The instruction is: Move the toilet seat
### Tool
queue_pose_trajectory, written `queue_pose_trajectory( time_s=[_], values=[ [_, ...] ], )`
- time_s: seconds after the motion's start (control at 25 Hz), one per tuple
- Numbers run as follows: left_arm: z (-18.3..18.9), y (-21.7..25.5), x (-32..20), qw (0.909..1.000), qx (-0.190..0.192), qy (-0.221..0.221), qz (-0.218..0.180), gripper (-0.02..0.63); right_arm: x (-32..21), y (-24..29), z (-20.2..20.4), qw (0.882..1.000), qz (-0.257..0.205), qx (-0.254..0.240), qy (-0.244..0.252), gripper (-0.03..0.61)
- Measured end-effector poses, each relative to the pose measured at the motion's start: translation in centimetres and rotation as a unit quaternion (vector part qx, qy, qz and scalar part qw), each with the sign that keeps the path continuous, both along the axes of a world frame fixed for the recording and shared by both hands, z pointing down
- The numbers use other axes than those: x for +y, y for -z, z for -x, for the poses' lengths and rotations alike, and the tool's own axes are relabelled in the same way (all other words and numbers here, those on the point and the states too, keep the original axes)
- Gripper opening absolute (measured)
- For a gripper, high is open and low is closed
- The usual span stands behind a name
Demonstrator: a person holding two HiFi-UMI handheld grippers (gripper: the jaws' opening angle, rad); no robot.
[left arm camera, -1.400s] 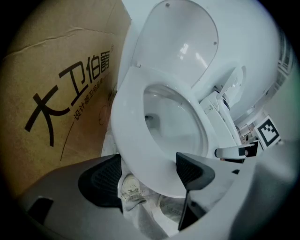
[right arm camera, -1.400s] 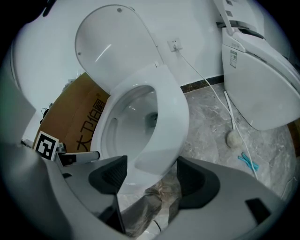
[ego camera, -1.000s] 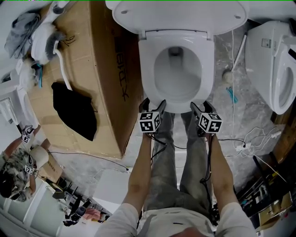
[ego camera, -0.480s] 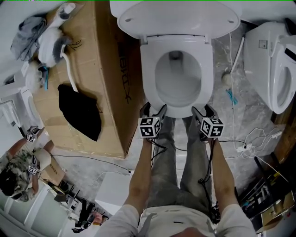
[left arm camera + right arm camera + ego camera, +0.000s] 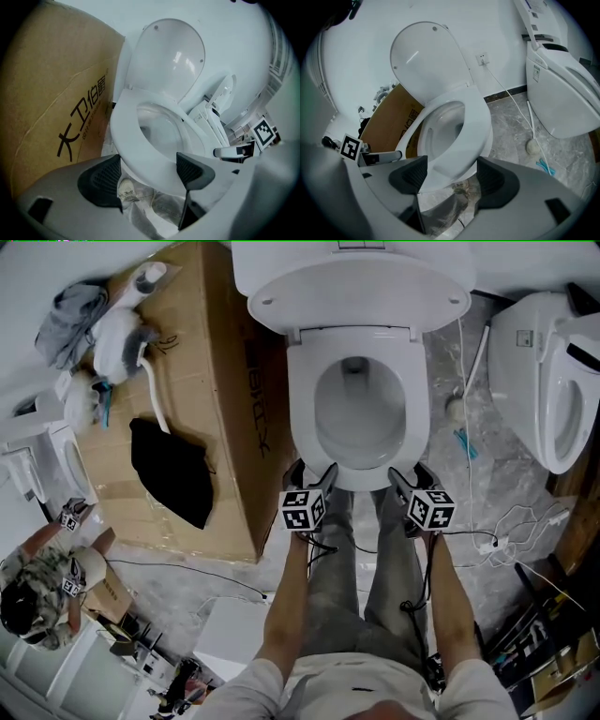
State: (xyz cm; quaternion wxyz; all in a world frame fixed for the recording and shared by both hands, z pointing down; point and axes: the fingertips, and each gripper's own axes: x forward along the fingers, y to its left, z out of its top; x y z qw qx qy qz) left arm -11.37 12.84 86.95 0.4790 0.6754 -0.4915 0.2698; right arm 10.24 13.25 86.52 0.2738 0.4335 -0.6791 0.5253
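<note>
The toilet seat (image 5: 359, 472), lying flat on the bowl (image 5: 359, 418), is flanked at its near rim by the left gripper (image 5: 312, 469) and right gripper (image 5: 407, 471), jaws wide apart and empty, and is best gripped evenly at both sides.

Just left of your left gripper (image 5: 147, 174), the cardboard box (image 5: 61, 93) reads "大卫伯爵" in black; the finer line beneath is too small to read.
</note>
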Motion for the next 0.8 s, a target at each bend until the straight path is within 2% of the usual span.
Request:
queue_pose_trajectory(
  time_s=[0.8],
  values=[
    [0.1, 6.6, -2.3, 0.9992, 0.025, 0.027, -0.015, 0.364, -2.6, 7.1, 0.1, 0.998, -0.018, -0.047, -0.048, 0.348]
  ],
)
